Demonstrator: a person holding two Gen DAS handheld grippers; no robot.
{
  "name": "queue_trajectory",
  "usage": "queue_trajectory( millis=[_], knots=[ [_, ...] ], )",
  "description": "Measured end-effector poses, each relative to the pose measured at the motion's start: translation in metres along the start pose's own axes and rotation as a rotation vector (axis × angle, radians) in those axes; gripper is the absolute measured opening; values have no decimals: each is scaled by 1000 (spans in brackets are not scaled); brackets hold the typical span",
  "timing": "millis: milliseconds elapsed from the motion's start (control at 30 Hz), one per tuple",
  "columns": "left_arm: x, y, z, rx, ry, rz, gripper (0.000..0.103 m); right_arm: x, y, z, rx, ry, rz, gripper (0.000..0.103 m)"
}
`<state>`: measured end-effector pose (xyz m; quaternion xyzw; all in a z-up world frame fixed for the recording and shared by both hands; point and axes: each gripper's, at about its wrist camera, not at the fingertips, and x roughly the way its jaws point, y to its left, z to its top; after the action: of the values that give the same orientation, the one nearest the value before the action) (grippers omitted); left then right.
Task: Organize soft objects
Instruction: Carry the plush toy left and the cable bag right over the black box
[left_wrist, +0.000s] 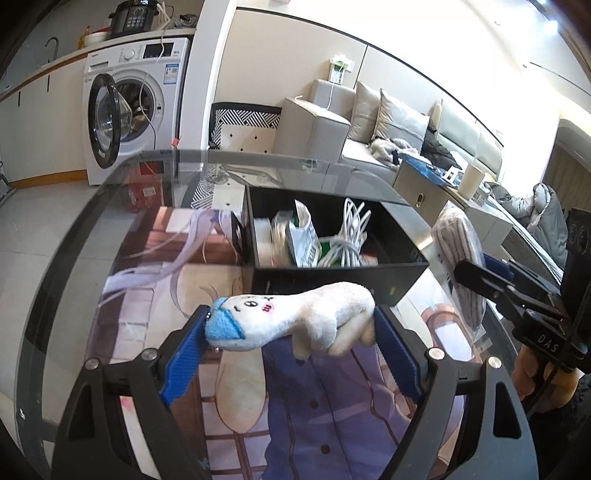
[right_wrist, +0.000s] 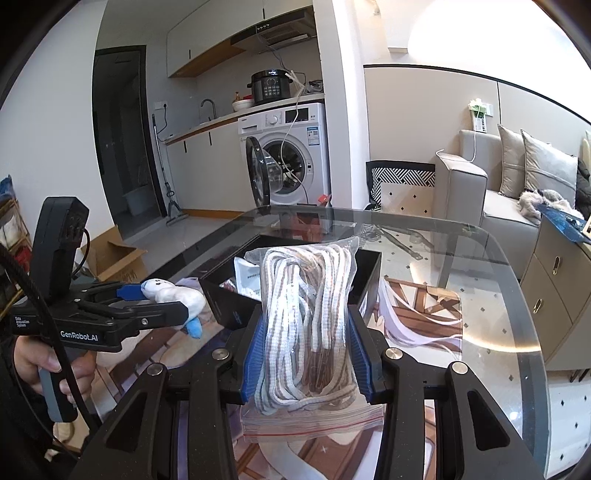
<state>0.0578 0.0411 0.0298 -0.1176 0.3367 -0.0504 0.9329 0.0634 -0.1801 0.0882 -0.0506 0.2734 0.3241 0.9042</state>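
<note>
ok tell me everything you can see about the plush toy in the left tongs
The plush toy is a small white fuzzy animal with a light blue patch at its head end, stitched dark eyes and a pink cheek mark. It lies sideways, clamped lengthwise between the blue pads of the left tongs, stubby limbs drooping. It is held in the air above the glass table, just short of the black box, and touches nothing but the pads.
</note>
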Motion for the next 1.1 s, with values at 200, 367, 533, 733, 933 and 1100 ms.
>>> queue_trajectory(
  millis=[200, 367, 533, 733, 933, 1100],
  knots=[
    [0, 1, 15, 0, -27, 5, 86, 10, 0, 12, 24, -13, 10, 42],
    [2, -1, 27, 13, -47, 9, 86, 16, 3, 18, 18, -18, 17, 42],
    [6, -4, 38, 38, -68, 19, 86, 21, 5, 25, 18, -26, 17, 42],
    [15, -5, 49, 47, -80, 29, 86, 32, 4, 29, 31, -30, 13, 42],
    [25, -6, 59, 59, -77, 35, 86, 44, 0, 30, 53, -36, 4, 42],
    [35, -5, 63, 63, -68, 36, 86, 51, -5, 38, 68, -64, -8, 42]
  ],
)
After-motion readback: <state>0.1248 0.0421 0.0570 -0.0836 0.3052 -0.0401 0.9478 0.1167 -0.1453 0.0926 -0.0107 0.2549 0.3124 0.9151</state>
